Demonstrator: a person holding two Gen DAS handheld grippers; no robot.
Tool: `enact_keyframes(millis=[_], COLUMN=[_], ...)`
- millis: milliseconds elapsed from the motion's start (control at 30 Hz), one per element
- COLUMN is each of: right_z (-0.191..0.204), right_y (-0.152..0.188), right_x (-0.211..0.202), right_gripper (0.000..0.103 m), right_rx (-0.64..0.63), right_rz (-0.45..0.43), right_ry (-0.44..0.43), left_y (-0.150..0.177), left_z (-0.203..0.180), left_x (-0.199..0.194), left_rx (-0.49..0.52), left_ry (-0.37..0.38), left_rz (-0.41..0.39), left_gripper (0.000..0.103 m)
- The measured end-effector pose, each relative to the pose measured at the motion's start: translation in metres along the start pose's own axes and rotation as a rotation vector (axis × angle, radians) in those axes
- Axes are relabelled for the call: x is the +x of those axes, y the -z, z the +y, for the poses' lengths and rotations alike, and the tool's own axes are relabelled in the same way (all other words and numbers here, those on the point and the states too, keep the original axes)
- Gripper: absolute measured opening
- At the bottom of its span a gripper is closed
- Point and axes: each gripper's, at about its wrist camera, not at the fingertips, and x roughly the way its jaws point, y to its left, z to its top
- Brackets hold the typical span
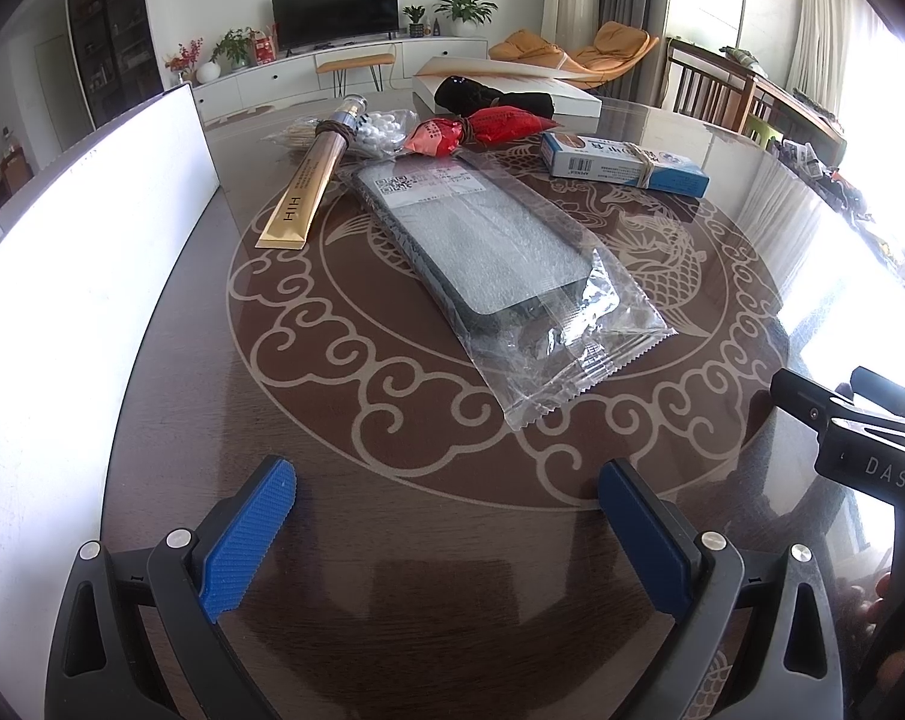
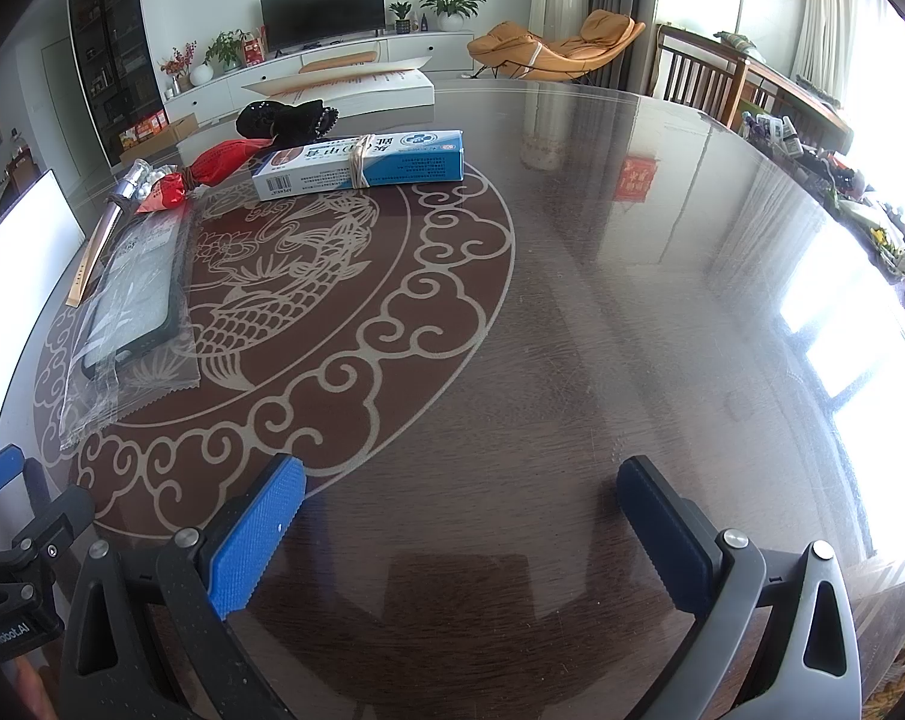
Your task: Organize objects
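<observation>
A phone case in a clear plastic bag (image 1: pixel 482 246) lies mid-table, just ahead of my open, empty left gripper (image 1: pixel 446 486); it also shows in the right wrist view (image 2: pixel 131 306). Behind it lie a gold tube (image 1: pixel 308 186), a red packet (image 1: pixel 470 129), a bag of white beads (image 1: pixel 380 129), a black cloth item (image 1: pixel 494 96) and a blue-and-white box bound with a rubber band (image 1: pixel 623 165), also seen in the right wrist view (image 2: pixel 362 165). My right gripper (image 2: pixel 461 492) is open and empty over bare table, right of the left gripper.
A white board (image 1: pixel 86 276) stands along the table's left edge. A flat white box (image 1: pixel 512 87) lies at the far edge. The glossy round table (image 2: pixel 632 300) has wooden chairs (image 2: pixel 698 75) behind it and clutter on a sideboard at right.
</observation>
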Motion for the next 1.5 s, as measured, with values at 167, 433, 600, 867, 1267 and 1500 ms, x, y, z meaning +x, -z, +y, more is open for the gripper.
enact_keyframes(millis=[167, 433, 600, 867, 1267, 1500], right_z=[0.0, 0.0, 0.0, 0.0, 0.0, 0.0], right_y=[0.0, 0.0, 0.0, 0.0, 0.0, 0.0], right_x=[0.0, 0.0, 0.0, 0.0, 0.0, 0.0], right_gripper=[0.103, 0.103, 0.103, 0.103, 0.103, 0.103], right_rx=[0.0, 0.0, 0.0, 0.0, 0.0, 0.0], right_rz=[0.0, 0.0, 0.0, 0.0, 0.0, 0.0], right_ry=[0.0, 0.0, 0.0, 0.0, 0.0, 0.0], left_y=[0.0, 0.0, 0.0, 0.006, -0.077, -0.112], left_z=[-0.001, 0.001, 0.001, 0.03, 0.064, 0.051], left_x=[0.0, 0.001, 0.001, -0.009, -0.029, 0.016], left_rx=[0.001, 0.004, 0.006, -0.083, -0.188, -0.156], left_ry=[-0.001, -0.001, -0.001, 0.068, 0.147, 0.138], left_rz=[0.001, 0.002, 0.003, 0.003, -0.006, 0.094], left_gripper=[0.103, 0.103, 0.103, 0.103, 0.103, 0.103])
